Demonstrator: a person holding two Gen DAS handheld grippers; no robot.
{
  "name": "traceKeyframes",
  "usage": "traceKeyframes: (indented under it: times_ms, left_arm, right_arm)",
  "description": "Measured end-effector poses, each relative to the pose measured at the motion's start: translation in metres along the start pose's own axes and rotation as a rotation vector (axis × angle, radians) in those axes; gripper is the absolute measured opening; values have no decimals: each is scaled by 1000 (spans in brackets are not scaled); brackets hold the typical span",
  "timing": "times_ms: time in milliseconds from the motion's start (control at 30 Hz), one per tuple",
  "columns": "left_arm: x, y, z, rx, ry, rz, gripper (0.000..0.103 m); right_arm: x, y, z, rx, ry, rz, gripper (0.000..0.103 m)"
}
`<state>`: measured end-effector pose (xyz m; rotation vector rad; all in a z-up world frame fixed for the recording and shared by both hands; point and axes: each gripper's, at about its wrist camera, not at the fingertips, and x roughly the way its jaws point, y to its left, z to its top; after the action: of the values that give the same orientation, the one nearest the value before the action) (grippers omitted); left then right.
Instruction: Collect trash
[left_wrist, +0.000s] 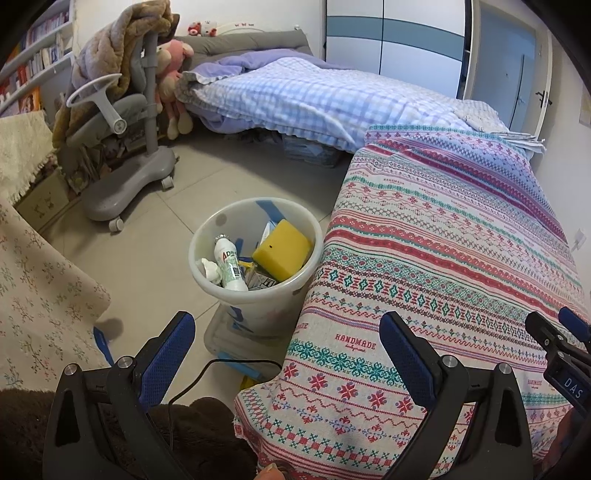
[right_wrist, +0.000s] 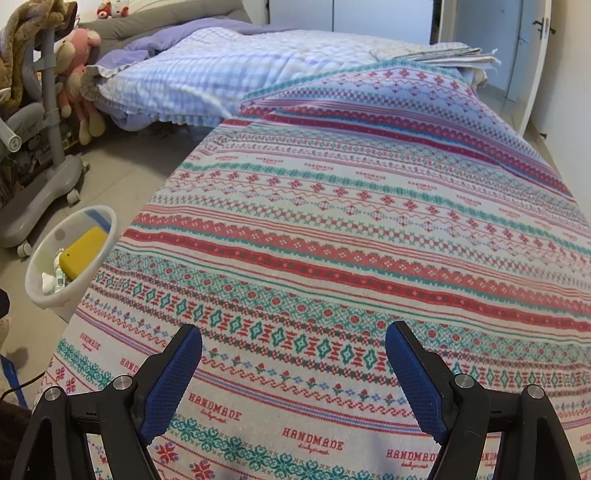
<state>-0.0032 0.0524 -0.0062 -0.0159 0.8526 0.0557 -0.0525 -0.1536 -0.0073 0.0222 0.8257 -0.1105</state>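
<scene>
A white trash bin (left_wrist: 207, 236) stands on the floor beside a table covered with a patterned cloth (left_wrist: 443, 258). It holds a yellow sponge (left_wrist: 282, 254), a white bottle (left_wrist: 229, 264), crumpled tissue (left_wrist: 210, 269) and scraps. The bin also shows at the left of the right wrist view (right_wrist: 40, 291). My left gripper (left_wrist: 286, 328) is open and empty, above the table's near corner, close to the bin. My right gripper (right_wrist: 293, 341) is open and empty above the patterned cloth (right_wrist: 351, 240). Its tip shows at the right edge of the left wrist view (left_wrist: 554, 339).
A grey wheeled chair (left_wrist: 122, 147) draped with blankets stands to the far left. A bed with a checked blue quilt (left_wrist: 314, 99) lies behind. A floral cloth (left_wrist: 37, 295) hangs at left. A black cable (left_wrist: 221, 369) and blue tape scrap (left_wrist: 102, 343) lie on the tiled floor.
</scene>
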Motion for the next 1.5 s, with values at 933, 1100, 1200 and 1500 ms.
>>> traceKeyframes:
  times_ms: [933, 1100, 1200, 1500]
  left_arm:
    - [5, -1, 1, 4, 5, 32, 101]
    - [4, 0, 1, 4, -1, 38, 101]
    - [5, 0, 0, 2, 0, 39, 101]
    - [5, 1, 1, 3, -1, 43, 101]
  right_arm:
    - [2, 7, 3, -21, -22, 9, 88]
    - [0, 9, 2, -31, -27, 9, 88]
    - [0, 9, 1, -31, -27, 12, 88]
    - [0, 10, 1, -36, -27, 15, 89]
